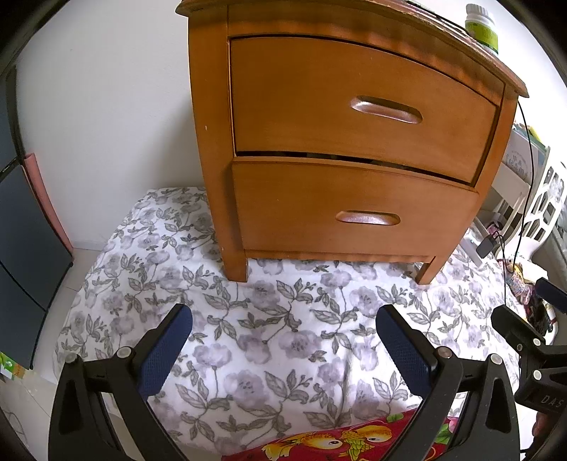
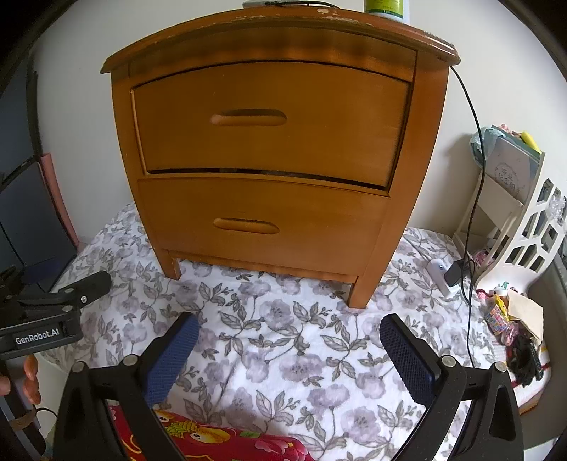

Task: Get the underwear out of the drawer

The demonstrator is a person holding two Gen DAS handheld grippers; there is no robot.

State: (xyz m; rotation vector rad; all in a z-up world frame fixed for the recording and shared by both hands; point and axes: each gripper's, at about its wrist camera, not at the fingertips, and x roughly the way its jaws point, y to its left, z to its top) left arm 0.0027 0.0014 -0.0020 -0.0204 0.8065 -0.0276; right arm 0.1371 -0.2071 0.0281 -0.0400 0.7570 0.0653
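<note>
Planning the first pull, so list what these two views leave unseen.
- Drawer contents: both views; the upper drawer and lower drawer fronts hide any underwear.
- Green bottle: top cut off in the right wrist view, label too small to read.
- Nightstand top: foreshortened in both views.
- Left gripper and right gripper: open, empty.

Left gripper (image 1: 283, 340) wide open over floral sheet (image 1: 276, 340); nightstand (image 1: 209, 142) straight ahead, both drawers shut w/ lower drawer (image 1: 319, 212) nearest.
</note>
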